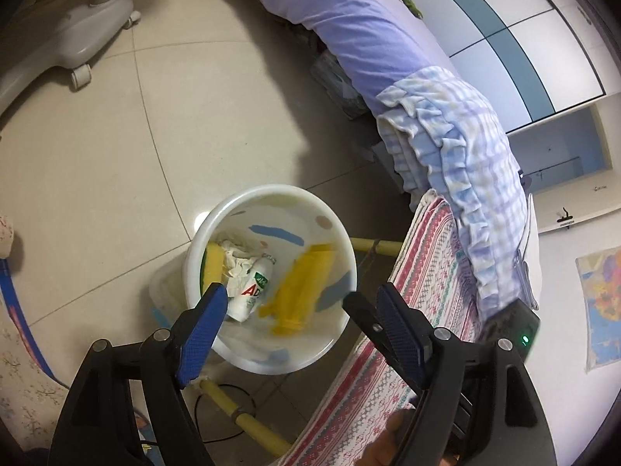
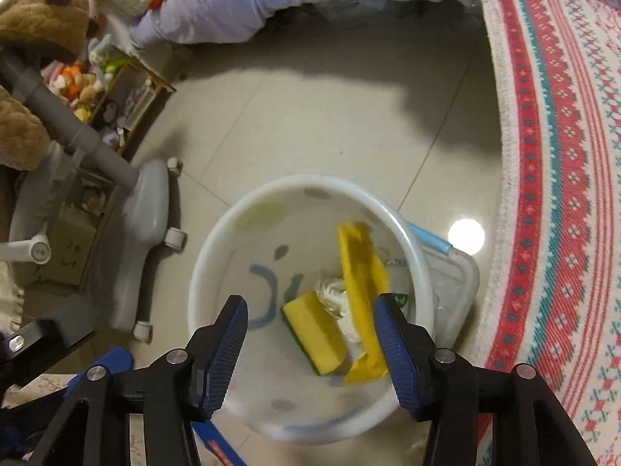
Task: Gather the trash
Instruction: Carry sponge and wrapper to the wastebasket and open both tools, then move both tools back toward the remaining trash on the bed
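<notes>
A white bin (image 1: 217, 217) (image 2: 217, 240) stands on the tiled floor. Inside lie a yellow-green sponge (image 1: 212, 268) (image 2: 314, 330), crumpled white tissue (image 1: 236, 260) (image 2: 330, 291), a small white bottle with red letters (image 1: 252, 291) and a yellow wrapper (image 1: 299, 287) (image 2: 361, 291), which is blurred. My left gripper (image 1: 300, 299) hangs open above the bin with nothing between its fingers. Over the same bin my right gripper (image 2: 310, 310) is open too, empty.
A patterned red-and-white cloth (image 1: 388, 349) (image 2: 562, 194) hangs beside the bin. Purple bedding (image 1: 349, 27) drapes behind. A grey wheeled chair base (image 1: 70, 39) (image 2: 143, 225) stands on the left. A clear tub (image 2: 458, 283) sits by the bin. Plush toys (image 2: 39, 19) lie far left.
</notes>
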